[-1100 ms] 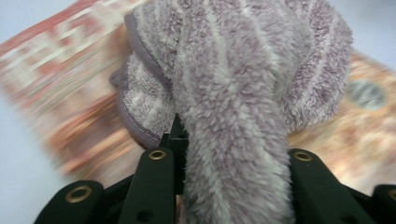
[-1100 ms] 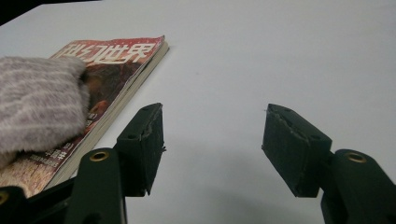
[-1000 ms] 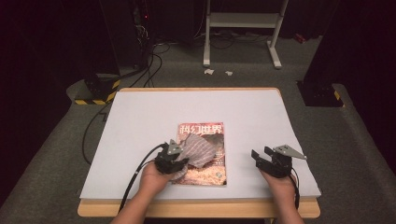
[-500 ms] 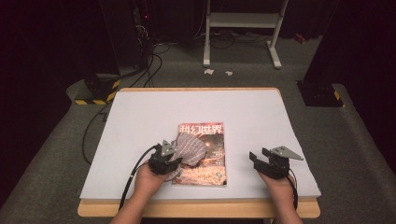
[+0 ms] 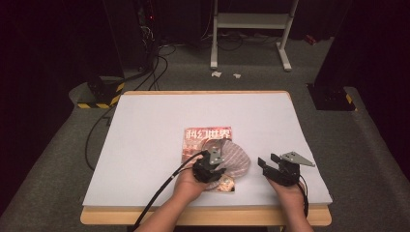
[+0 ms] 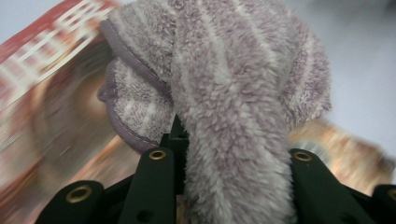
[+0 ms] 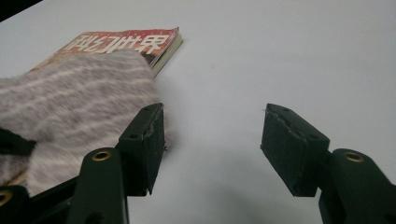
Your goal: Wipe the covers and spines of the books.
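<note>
Right, left gripper [image 5: 212, 164] pinching cloth [image 5: 233, 159] over magazine [image 5: 207, 137], cloth just left of spread right gripper [image 5: 271, 164], nothing between.

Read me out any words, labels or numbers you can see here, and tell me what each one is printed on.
"科幻世界": large pale characters across the red top band of the magazine cover on the table, also seen in the right gripper view.
Smaller print lower on that cover: too small and blurred to read, and partly under the striped towel.
In the left gripper view the cover title is motion-blurred and unreadable.
Nothing readable elsewhere.
</note>
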